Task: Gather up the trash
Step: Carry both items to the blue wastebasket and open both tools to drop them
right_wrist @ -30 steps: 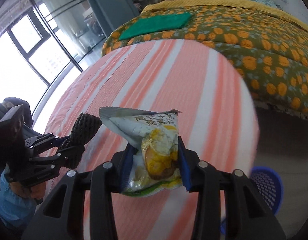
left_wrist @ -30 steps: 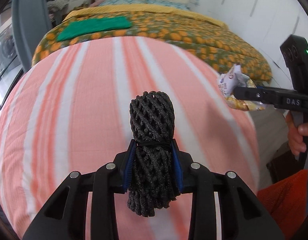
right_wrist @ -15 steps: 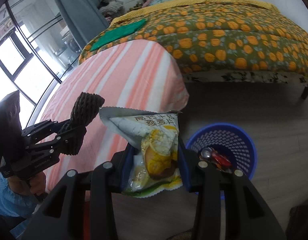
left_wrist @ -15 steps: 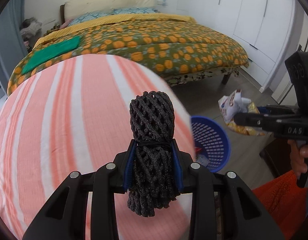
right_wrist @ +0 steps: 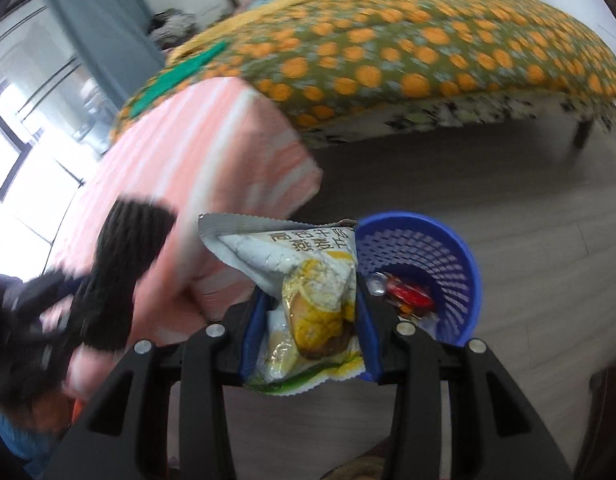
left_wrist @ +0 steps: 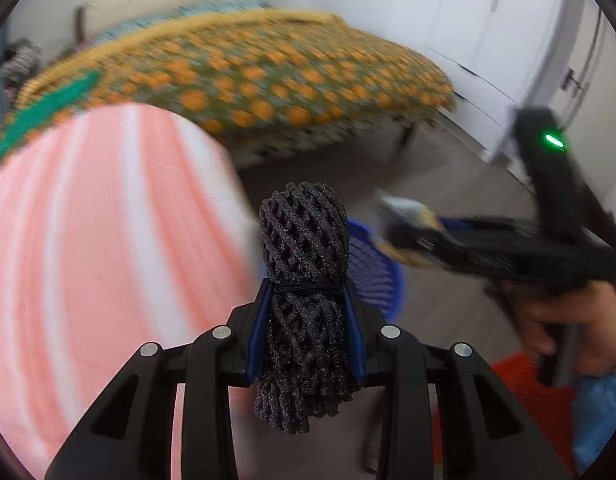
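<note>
Now | left tongs (left_wrist: 305, 316) pinch the black foam net (left_wrist: 303, 264), right tongs (right_wrist: 308, 320) clamp the snack wrapper (right_wrist: 308, 280) | both trash, gripped for dropping | blue basket (right_wrist: 464, 280) at three o'clock of wrapper, on floor.

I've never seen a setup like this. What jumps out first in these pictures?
Two black claws, each clamped on a piece of trash: the left claw grips a black foam net, the right claw a crinkled snack wrapper. Just beyond the wrapper, a blue basket stands on the floor, litter already inside, beside a pink striped cloth.
</note>
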